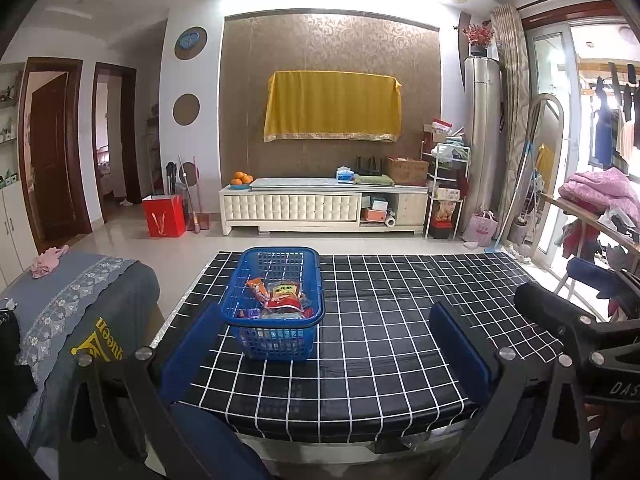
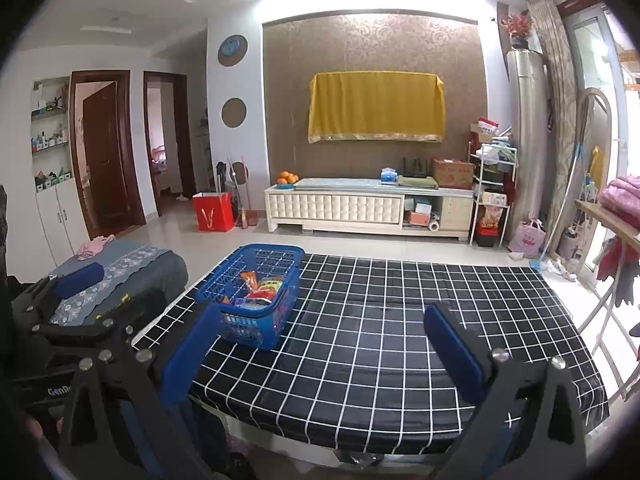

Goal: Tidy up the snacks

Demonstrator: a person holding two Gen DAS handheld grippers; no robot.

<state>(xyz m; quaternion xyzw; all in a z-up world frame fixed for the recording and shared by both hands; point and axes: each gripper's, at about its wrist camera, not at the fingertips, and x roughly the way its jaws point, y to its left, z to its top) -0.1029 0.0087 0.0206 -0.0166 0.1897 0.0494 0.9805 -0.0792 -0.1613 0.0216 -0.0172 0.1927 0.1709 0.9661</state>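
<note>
A blue plastic basket (image 1: 276, 304) (image 2: 252, 292) stands on the left part of a table with a black, white-gridded cloth (image 1: 380, 320) (image 2: 380, 340). Several snack packets (image 1: 280, 294) (image 2: 262, 288), red and orange, lie inside it. My left gripper (image 1: 324, 336) is open at the table's near edge, with the basket just ahead of its left finger. My right gripper (image 2: 324, 340) is open too, nothing between its blue pads; the basket sits ahead of its left finger. The right gripper's body (image 1: 576, 328) shows at the right of the left wrist view.
A sofa with a grey lace-trimmed cover (image 1: 76, 300) (image 2: 116, 272) borders the table on the left. Beyond the table is tiled floor, a white TV cabinet (image 1: 320, 208) (image 2: 368, 206) and a red bag (image 1: 164, 216). A chair and clothes rack (image 1: 592, 280) stand right.
</note>
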